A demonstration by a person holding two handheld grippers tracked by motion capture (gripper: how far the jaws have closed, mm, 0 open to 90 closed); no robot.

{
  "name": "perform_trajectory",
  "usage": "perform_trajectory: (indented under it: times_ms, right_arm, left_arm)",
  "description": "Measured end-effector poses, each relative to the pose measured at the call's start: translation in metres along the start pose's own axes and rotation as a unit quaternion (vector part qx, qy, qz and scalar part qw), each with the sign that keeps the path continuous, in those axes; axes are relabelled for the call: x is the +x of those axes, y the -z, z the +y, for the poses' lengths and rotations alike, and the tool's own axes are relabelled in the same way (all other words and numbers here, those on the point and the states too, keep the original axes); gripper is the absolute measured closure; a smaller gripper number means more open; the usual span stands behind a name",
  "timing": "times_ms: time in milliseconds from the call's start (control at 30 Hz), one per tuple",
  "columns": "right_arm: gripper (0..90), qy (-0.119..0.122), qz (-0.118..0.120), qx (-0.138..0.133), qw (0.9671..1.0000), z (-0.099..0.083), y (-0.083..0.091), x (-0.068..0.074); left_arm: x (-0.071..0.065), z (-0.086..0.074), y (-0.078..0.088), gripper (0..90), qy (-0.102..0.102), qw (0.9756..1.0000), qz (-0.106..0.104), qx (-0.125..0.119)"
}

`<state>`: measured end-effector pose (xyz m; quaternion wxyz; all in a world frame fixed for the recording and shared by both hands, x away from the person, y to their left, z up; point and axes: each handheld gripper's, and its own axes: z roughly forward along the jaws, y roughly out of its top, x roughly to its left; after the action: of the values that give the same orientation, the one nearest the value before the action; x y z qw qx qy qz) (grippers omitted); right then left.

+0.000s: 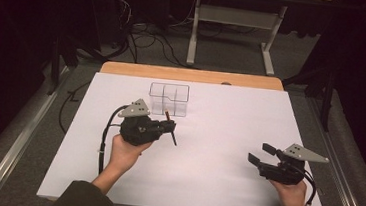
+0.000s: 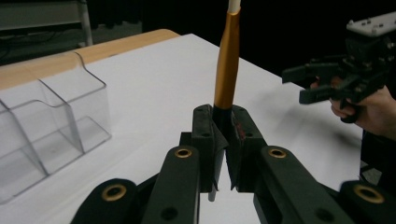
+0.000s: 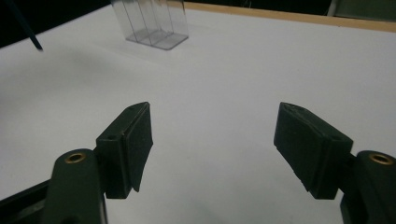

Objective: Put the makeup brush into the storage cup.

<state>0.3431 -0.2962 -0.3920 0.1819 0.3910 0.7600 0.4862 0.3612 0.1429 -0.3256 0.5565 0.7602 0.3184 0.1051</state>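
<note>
Left gripper (image 2: 223, 140): fingers pinch a gold-handled brush (image 2: 227, 70), near the clear organizer (image 1: 169, 99). Right gripper (image 3: 212, 144): fingers spread, nothing between, over the white table (image 1: 224, 187).

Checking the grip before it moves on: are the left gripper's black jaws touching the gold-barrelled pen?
Touching. In the left gripper view, the left gripper has both pads pressed against the gold-barrelled pen, no gap.

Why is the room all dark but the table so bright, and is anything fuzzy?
High view: light falls on the white table, the room behind stays dark. Left gripper view: the near jaws look soft, the gold pen sharper. Right gripper view: the clear organizer far off is slightly blurred.
</note>
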Motion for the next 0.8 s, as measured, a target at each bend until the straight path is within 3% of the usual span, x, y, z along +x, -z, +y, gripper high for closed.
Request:
perform_trajectory:
  times_ms: [400,567,800]
  right_arm:
    - [28.5,-0.002,0.005,-0.010,0.9999,-0.001,0.000,0.003]
    - [27.6,-0.004,0.004,-0.003,1.0000,-0.002,-0.003,0.003]
    - [27.7,-0.002,0.000,-0.013,0.9999,-0.002,-0.002,0.004]
  left_arm:
    - [0.015,0.018,0.009,82.6,0.007,0.9994,0.033,-0.011]
    - [0.020,0.025,0.007,82.6,0.006,0.9990,0.043,-0.012]
    - [0.025,0.035,0.003,82.6,-0.002,0.9983,0.057,-0.006]
